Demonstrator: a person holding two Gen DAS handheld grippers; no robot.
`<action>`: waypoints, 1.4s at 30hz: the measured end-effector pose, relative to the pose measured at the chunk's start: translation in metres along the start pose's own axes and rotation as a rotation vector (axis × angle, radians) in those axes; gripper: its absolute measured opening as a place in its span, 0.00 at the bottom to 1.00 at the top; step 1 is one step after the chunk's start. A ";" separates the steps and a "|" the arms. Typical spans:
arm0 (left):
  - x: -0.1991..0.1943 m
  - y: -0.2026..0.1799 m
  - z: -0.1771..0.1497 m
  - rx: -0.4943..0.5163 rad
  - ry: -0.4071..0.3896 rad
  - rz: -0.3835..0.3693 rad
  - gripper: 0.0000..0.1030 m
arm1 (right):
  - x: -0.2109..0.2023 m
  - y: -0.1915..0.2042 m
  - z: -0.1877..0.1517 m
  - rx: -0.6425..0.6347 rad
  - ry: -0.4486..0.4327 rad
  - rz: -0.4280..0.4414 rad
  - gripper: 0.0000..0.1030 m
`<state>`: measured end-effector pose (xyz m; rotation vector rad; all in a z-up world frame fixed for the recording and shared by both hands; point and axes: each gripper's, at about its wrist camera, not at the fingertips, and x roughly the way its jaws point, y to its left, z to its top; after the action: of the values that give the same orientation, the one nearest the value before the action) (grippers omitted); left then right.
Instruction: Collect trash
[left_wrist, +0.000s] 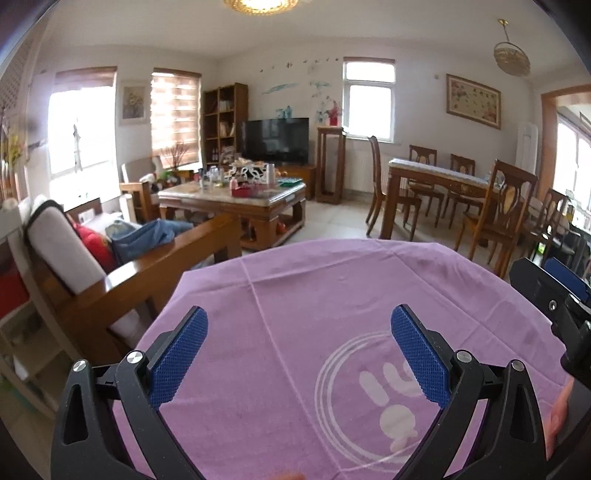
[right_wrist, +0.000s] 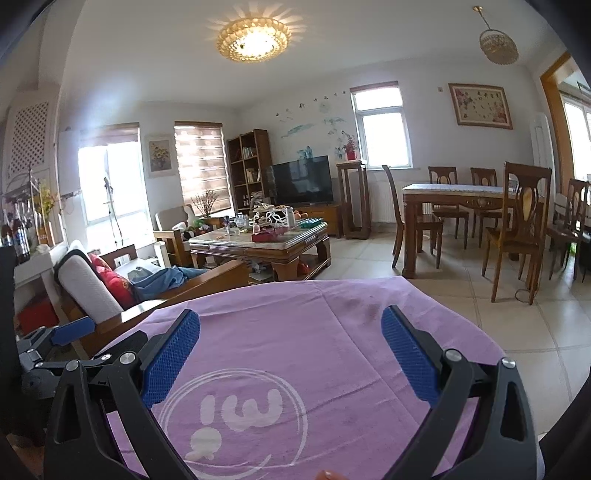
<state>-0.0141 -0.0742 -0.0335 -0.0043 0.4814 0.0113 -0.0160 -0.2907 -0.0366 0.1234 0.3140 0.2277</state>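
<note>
A purple cloth (left_wrist: 332, 295) lies before a sofa (left_wrist: 122, 273) and coffee table (left_wrist: 236, 199).

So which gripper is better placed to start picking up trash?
Neither clearly: left gripper and right gripper both hover open and empty over the purple logo-printed cloth, which shows no trash.

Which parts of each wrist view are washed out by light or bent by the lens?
Left wrist view: the left window is blown out white, and the purple cloth bulges into a dome. Right wrist view: the ceiling lamp flares brightly, and dark lens corners frame the picture.
</note>
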 end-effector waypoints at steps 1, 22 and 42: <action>0.000 0.001 0.000 -0.004 0.001 -0.003 0.95 | 0.000 -0.002 0.000 0.007 0.000 -0.001 0.95; -0.001 0.004 0.000 -0.011 0.021 -0.001 0.95 | 0.003 -0.008 -0.007 0.047 0.011 0.002 0.95; -0.001 0.004 -0.001 -0.009 0.023 -0.001 0.95 | 0.002 -0.004 -0.008 0.050 0.016 0.001 0.95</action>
<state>-0.0150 -0.0702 -0.0341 -0.0131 0.5043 0.0126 -0.0154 -0.2934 -0.0456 0.1707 0.3356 0.2218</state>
